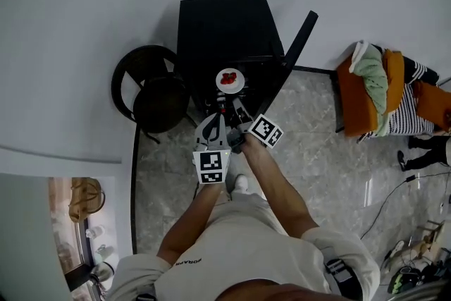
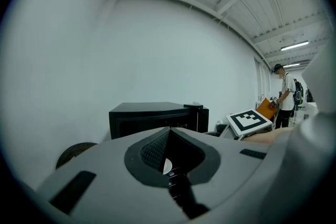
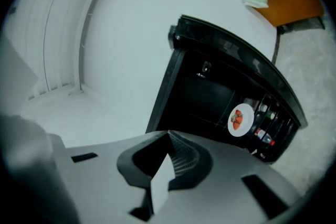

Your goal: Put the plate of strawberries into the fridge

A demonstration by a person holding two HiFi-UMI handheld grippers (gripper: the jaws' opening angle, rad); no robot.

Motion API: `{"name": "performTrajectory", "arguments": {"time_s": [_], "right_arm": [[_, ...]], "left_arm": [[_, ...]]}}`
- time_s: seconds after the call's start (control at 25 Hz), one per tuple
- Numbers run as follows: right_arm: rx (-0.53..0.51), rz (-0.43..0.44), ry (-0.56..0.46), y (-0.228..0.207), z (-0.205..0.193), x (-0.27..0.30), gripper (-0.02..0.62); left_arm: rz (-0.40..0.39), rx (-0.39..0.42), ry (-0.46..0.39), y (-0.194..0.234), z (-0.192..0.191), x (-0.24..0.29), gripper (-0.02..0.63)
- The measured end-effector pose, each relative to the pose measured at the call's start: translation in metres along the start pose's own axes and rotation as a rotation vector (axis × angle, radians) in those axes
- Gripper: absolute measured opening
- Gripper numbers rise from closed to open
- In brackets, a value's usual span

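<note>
A white plate of strawberries (image 1: 230, 80) rests on a shelf inside the open black fridge (image 1: 222, 28). In the right gripper view the plate of strawberries (image 3: 241, 119) lies flat in the dark fridge (image 3: 220, 76) interior, apart from my jaws. My left gripper (image 1: 220, 110) and right gripper (image 1: 239, 112) hang side by side just in front of the fridge opening, short of the plate. The left gripper (image 2: 169, 129) is shut with nothing in it, and a sliver of white shows behind its jaws. The right gripper (image 3: 169, 135) is shut and empty too.
The fridge door (image 1: 294, 47) stands open to the right, with bottles (image 3: 264, 135) in its rack. A black round chair (image 1: 149, 90) sits left of the fridge. An orange chair with clothes (image 1: 377, 87) stands at right. Cables (image 1: 394, 194) lie on the floor. A person (image 2: 286, 96) stands far off.
</note>
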State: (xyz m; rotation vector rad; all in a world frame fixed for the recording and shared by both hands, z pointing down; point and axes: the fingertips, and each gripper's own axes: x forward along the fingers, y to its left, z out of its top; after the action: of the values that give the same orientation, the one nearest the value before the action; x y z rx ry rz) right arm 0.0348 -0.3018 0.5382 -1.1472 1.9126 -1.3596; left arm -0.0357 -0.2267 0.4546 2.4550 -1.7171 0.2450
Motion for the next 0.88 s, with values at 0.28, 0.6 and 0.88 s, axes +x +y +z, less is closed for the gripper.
{"name": "performTrajectory", "arguments": {"time_s": [0.28,0.6,0.88], "right_arm": [[-0.240,0.057,0.069,0.050,-0.012,-0.014,0.012],[-0.556,0.106,0.097,0.101,-0.010,-0.030,0.012],[-0.774,0.138,0.070,0.129,0.003,-0.039,0.012]], "left_arm": [[-0.035,0.004,-0.031,-0.007,0.022,-0.015,0.002],[-0.052,0.004,-0.043,-0.011,0.036,-0.020,0.002],[-0.062,-0.002,-0.062,-0.014,0.045,-0.013,0.002]]}}
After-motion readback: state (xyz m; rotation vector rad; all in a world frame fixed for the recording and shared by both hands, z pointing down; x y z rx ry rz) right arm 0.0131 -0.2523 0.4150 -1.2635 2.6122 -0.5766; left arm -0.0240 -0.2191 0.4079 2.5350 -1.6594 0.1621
